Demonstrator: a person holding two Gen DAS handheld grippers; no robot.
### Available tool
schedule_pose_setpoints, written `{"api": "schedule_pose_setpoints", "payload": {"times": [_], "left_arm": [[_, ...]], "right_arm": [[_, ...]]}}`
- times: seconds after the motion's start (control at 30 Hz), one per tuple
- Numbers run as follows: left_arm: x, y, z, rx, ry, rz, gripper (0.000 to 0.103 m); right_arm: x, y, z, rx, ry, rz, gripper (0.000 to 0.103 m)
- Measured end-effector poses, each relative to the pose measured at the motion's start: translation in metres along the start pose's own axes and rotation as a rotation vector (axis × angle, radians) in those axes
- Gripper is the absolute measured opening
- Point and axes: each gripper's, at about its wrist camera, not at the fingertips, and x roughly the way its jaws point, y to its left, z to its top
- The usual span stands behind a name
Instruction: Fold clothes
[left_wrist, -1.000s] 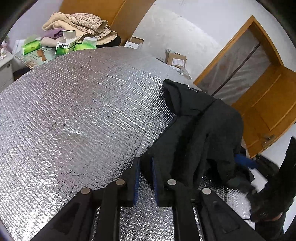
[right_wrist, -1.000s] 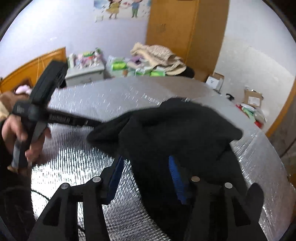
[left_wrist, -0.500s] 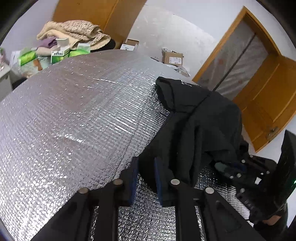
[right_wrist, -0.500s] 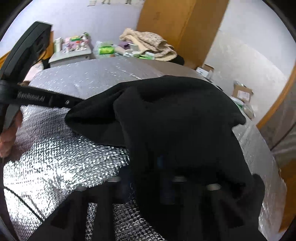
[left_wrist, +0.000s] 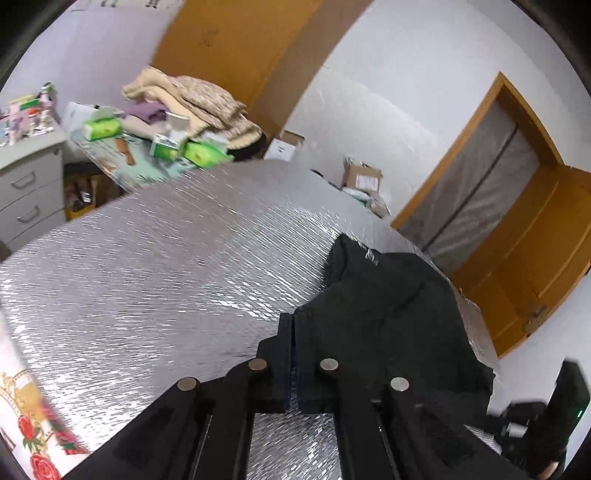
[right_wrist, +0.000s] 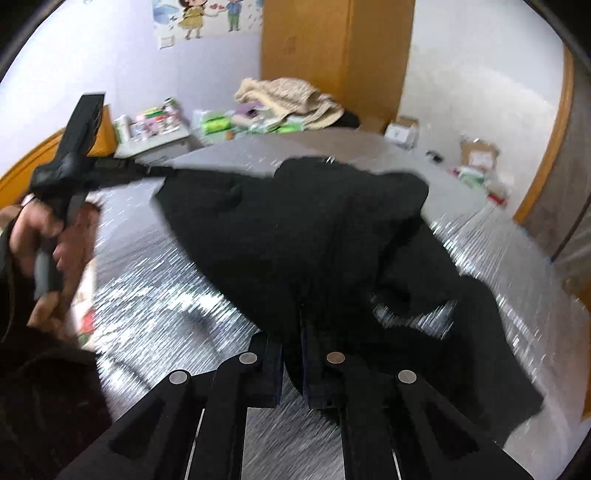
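Both grippers have clamped since a second ago: left gripper (left_wrist: 293, 332) is fully closed on the black garment (left_wrist: 388, 306) edge, right gripper (right_wrist: 291, 339) nipped on its cloth too. Garment lies bunched along the silver-covered bed's (left_wrist: 166, 258) right edge. Pull corners apart evenly, keep tension, flatten before folding.

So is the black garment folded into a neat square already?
No, the black garment is still a rumpled heap on the silver cover, pinched by the right hand-held gripper.
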Motion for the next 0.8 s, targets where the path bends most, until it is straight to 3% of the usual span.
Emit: {"api": "schedule_pose_setpoints", "payload": {"times": [0.07, 0.17, 0.27, 0.33, 0.47, 0.67, 0.8], "left_arm": [[-0.012, 0.006, -0.001, 0.003, -0.005, 0.023, 0.001], [-0.021, 0.017, -0.006, -0.002, 0.0, 0.06, 0.001], [-0.022, 0.031, -0.013, -0.014, 0.028, 0.098, 0.001], [-0.016, 0.039, -0.019, -0.036, 0.065, 0.111, 0.001], [-0.013, 0.048, -0.028, -0.064, 0.093, 0.121, 0.001], [-0.007, 0.053, -0.028, -0.079, 0.1, 0.12, 0.001], [0.0, 0.056, -0.023, -0.078, 0.1, 0.121, 0.001]], "right_arm": [[0.003, 0.011, -0.009, -0.021, 0.057, 0.063, 0.01], [0.0, 0.016, -0.01, -0.012, 0.056, 0.101, 0.011], [-0.019, 0.001, 0.004, 0.064, -0.052, 0.096, 0.015], [-0.027, -0.018, 0.02, 0.14, -0.124, 0.092, 0.034], [-0.021, -0.048, 0.058, 0.196, -0.182, 0.043, 0.035], [0.033, -0.092, 0.113, 0.284, -0.103, 0.108, 0.035], [0.087, -0.112, 0.138, 0.375, 0.034, 0.141, 0.033]]}}
